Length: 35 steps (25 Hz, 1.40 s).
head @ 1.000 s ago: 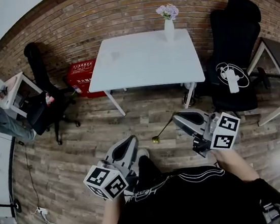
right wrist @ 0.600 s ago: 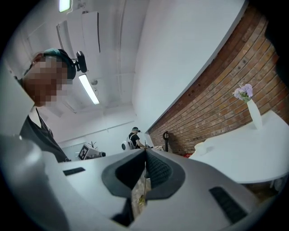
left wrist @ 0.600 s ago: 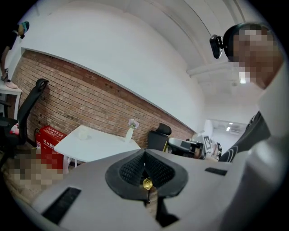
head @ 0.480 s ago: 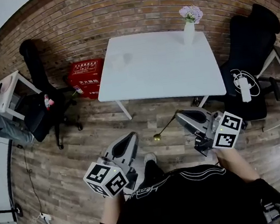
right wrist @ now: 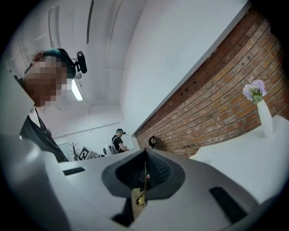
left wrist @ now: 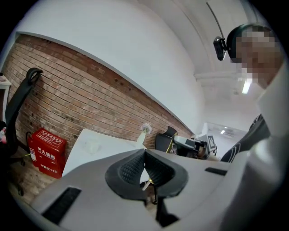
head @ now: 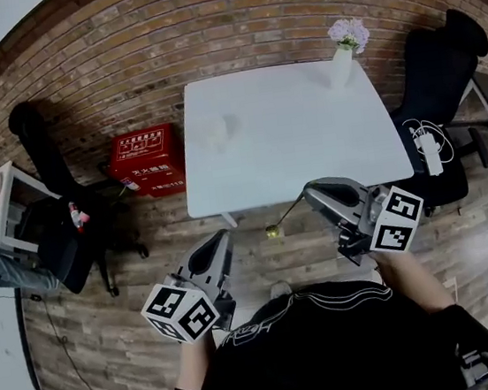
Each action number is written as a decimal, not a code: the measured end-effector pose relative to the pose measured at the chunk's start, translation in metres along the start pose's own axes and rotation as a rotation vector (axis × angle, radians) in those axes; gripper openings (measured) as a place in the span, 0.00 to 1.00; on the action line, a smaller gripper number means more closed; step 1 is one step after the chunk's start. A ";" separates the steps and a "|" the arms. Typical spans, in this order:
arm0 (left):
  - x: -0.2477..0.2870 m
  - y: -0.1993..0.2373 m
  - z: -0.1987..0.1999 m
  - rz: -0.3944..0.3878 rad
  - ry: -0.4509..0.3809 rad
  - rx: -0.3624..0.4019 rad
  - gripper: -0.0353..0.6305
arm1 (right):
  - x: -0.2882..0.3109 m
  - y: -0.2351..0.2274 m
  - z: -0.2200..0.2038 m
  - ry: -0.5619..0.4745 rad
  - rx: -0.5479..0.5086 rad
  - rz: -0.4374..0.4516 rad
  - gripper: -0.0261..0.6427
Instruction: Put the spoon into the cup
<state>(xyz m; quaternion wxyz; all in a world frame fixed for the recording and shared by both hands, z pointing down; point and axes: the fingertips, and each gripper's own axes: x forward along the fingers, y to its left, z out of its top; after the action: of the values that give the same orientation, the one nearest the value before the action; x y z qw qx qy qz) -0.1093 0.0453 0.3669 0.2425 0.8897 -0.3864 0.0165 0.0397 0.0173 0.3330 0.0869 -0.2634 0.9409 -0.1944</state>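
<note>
Nearest to you, your left gripper [head: 218, 241] has its jaws pressed together with nothing between them. It points toward the near edge of the white table [head: 309, 150]. To its right, your right gripper [head: 311, 191] is clamped on the thin handle of the spoon [head: 287, 214]. The handle juts out leftward from the pinched tips. The small gold bowl hangs at the low end over the wooden floor [head: 105, 288], between your two grippers and just short of the table's near edge.

Beyond the spoon, the table spreads away from you. The cup [head: 219, 130] is a pale, clear shape that is hard to make out. It stands on the left part of the tabletop, well apart from the spoon and from both grippers. At the far right corner of the table is a white vase [head: 341, 65] holding pale purple flowers [head: 349, 35].

Left of the table, a red box [head: 145, 162] sits on the floor against the brick wall [head: 231, 31]. One black chair [head: 44, 162] stands far left and another black chair [head: 435, 75] stands far right. A white cable lies coiled on the right chair's seat.
</note>
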 end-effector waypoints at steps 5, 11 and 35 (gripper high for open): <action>0.018 0.029 0.011 -0.032 0.014 -0.008 0.06 | 0.029 -0.020 0.002 -0.010 0.007 -0.028 0.04; 0.044 0.053 0.021 -0.041 0.028 -0.013 0.06 | 0.052 -0.051 0.006 -0.020 0.029 -0.040 0.04; 0.173 0.201 0.089 0.011 0.075 -0.079 0.06 | 0.208 -0.223 0.050 0.022 0.024 -0.019 0.04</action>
<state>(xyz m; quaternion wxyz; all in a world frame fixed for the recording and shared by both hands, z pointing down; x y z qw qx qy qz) -0.1419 -0.2290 0.4105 0.2916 0.8761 -0.3822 0.0357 -0.0203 -0.2841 0.3669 0.0779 -0.2692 0.9368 -0.2095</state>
